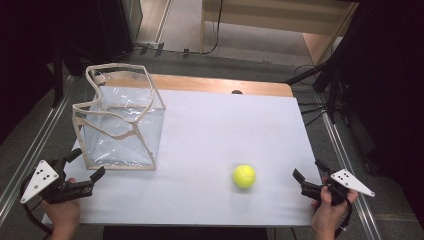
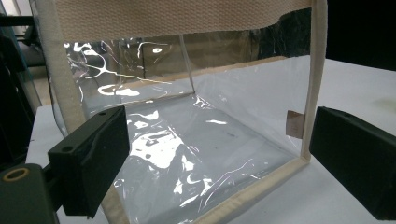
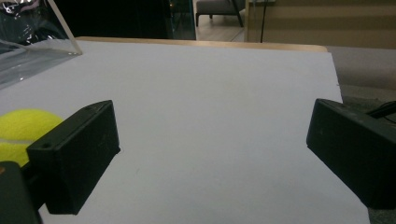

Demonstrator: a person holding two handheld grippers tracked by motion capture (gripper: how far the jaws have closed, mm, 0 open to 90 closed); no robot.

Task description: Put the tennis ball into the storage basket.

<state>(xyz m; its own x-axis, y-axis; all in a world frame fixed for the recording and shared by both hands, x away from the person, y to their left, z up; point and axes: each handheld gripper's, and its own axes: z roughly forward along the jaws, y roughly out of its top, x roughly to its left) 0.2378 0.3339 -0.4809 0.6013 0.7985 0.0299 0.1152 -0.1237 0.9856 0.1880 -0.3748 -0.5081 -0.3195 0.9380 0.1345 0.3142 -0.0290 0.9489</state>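
Ball: the tennis ball [image 1: 244, 176] sits on the white table [image 1: 225, 130], lower centre-right of the high view, free and untouched.
Bag: the clear bag [image 1: 120, 120] stands open-topped at the upper left of the table, well apart from the ball.
Right gripper: your right gripper [image 1: 306, 180], at the lower right edge, has its jaws spread wide and holds nothing.
Left gripper: your left gripper [image 1: 87, 162], at the lower left, is also wide open and empty, with the bag's near face just ahead of it.
Key relation: the ball lies to the left of your right gripper, near it; in the right gripper view it peeks out at the left edge [image 3: 21, 133], outside the jaws.
Nearer hand: the right, I'd say; you'd need to swing left to bracket the ball.
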